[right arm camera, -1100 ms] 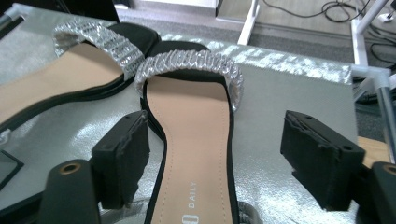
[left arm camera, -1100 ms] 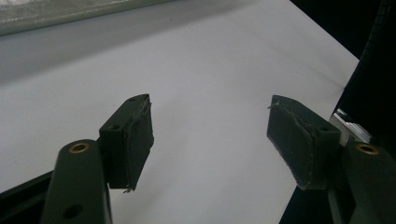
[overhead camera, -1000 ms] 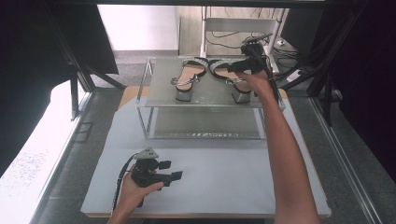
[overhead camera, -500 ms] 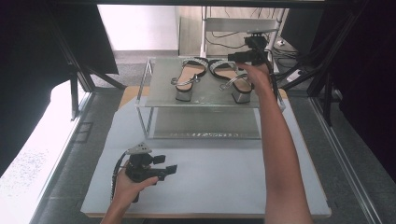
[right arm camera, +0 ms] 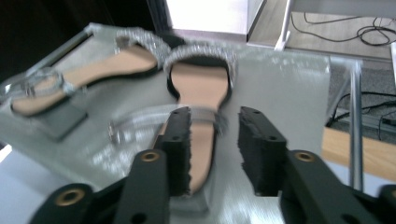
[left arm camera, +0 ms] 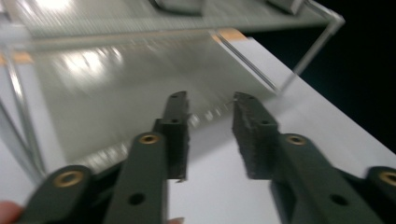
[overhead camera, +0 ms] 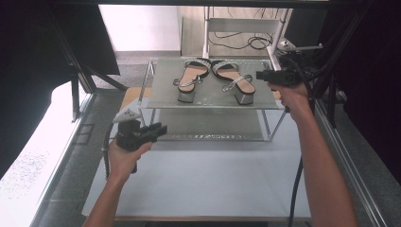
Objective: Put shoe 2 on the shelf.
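Sandals sit as a pair on the top shelf [overhead camera: 163,94] of a wire rack at the far side of the bench [overhead camera: 208,184], toes away from the person, block heels at the near edge. The right sandal [overhead camera: 234,80] lies just left of the right claw [overhead camera: 261,74], its long axis running front to back; in the right gripper view its sole [right arm camera: 200,116] shows between the jaws, which are parted and empty. The left claw [overhead camera: 161,130], also parted and empty, hangs lower, before the rack, so the right hand is likely the nearer one.
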Demonstrator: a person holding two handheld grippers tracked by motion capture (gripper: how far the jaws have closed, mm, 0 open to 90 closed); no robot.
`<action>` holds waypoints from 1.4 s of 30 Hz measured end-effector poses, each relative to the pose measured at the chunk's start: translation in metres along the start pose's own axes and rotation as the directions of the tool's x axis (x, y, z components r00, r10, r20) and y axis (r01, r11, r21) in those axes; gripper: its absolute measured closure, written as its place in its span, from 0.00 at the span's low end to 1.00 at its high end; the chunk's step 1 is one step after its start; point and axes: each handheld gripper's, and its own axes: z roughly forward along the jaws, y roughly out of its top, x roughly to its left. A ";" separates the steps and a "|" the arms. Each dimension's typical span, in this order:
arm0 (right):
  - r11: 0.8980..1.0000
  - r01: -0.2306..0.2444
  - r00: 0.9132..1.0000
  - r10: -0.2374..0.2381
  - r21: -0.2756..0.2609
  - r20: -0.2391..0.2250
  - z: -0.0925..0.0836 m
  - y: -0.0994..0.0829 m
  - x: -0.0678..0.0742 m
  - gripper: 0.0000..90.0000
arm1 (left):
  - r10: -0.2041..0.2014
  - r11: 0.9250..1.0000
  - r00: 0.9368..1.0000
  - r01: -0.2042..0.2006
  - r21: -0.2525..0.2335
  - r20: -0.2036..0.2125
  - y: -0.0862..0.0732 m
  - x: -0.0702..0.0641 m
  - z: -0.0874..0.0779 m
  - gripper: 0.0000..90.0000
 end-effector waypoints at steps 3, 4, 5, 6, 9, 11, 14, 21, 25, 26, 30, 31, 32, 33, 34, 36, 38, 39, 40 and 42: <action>0.999 0.023 1.000 -0.024 0.042 0.012 0.000 -0.022 -0.007 0.89 | -0.018 1.000 0.999 0.018 -0.007 -0.028 0.028 0.009 0.018 0.91; 0.998 0.028 0.999 -0.029 0.049 0.016 0.002 -0.027 -0.009 0.91 | -0.026 1.000 0.999 0.026 -0.009 -0.031 0.034 0.011 0.023 0.93; 0.998 0.028 0.999 -0.029 0.049 0.016 0.002 -0.027 -0.009 0.91 | -0.026 1.000 0.999 0.026 -0.009 -0.031 0.034 0.011 0.023 0.95; 0.998 0.025 1.000 -0.026 0.059 0.017 0.007 -0.037 -0.011 0.95 | -0.030 1.000 0.999 0.030 -0.009 -0.036 0.039 0.013 0.028 0.97; 0.998 0.022 1.000 -0.024 0.067 0.020 0.013 -0.045 -0.012 0.97 | -0.047 0.999 0.998 0.047 0.004 -0.050 0.052 0.017 0.045 0.99; 0.997 0.015 1.000 -0.017 0.075 0.020 0.019 -0.051 -0.014 0.99 | -0.050 0.999 0.997 0.051 0.009 -0.066 0.060 0.019 0.053 0.99; 0.996 0.017 1.000 -0.019 0.093 0.023 0.032 -0.058 -0.011 0.99 | -0.057 0.998 0.993 0.059 0.023 -0.102 0.071 0.022 0.069 1.00; 0.995 0.041 0.998 -0.045 0.087 0.048 0.046 -0.060 0.000 1.00 | -0.084 0.994 0.989 0.093 0.065 -0.122 0.074 0.026 0.098 0.99; 0.996 0.027 0.998 -0.031 0.082 0.048 0.047 -0.060 0.000 1.00 | -0.093 0.993 0.986 0.102 0.061 -0.139 0.078 0.026 0.106 1.00; 0.996 0.026 0.998 -0.030 0.080 0.047 0.047 -0.061 0.000 1.00 | -0.094 0.993 0.987 0.103 0.064 -0.133 0.078 0.025 0.106 1.00; 0.996 0.041 0.999 -0.042 0.080 0.016 0.047 -0.062 0.006 1.00 | -0.096 0.992 0.990 0.104 0.071 -0.106 0.077 0.019 0.110 1.00; 0.996 0.041 0.999 -0.042 0.080 0.016 0.047 -0.062 0.006 1.00 | -0.092 0.992 0.990 0.100 0.072 -0.103 0.077 0.016 0.111 1.00; 0.995 0.052 0.999 -0.052 0.080 0.002 0.048 -0.062 0.010 1.00 | -0.089 0.993 0.991 0.096 0.073 -0.097 0.077 0.014 0.112 1.00; 0.995 0.056 0.998 -0.056 0.081 -0.010 0.048 -0.062 0.013 1.00 | -0.091 0.992 0.993 0.097 0.082 -0.074 0.076 0.009 0.116 1.00; 0.995 0.056 0.998 -0.056 0.081 -0.010 0.048 -0.062 0.013 1.00 | -0.091 0.992 0.993 0.097 0.082 -0.074 0.076 0.009 0.116 1.00; 0.995 0.068 0.995 -0.063 0.071 -0.071 0.050 -0.061 0.023 1.00 | -0.069 0.992 0.995 0.075 0.099 -0.067 0.075 0.000 0.122 1.00; 0.992 0.104 0.993 -0.098 0.075 -0.072 0.052 -0.060 0.034 1.00 | -0.060 0.992 0.996 0.067 0.103 -0.063 0.076 -0.005 0.126 1.00; 0.991 0.112 0.992 -0.107 0.074 -0.069 0.053 -0.059 0.038 1.00 | -0.058 0.992 0.996 0.065 0.108 -0.062 0.076 -0.008 0.127 1.00; 0.991 0.110 0.991 -0.104 0.077 -0.079 0.055 -0.059 0.041 1.00 | -0.058 0.992 0.996 0.065 0.108 -0.062 0.076 -0.008 0.127 1.00; 0.990 0.115 0.990 -0.108 0.076 -0.086 0.058 -0.058 0.046 1.00 | -0.047 0.992 0.997 0.055 0.111 -0.067 0.077 -0.013 0.130 1.00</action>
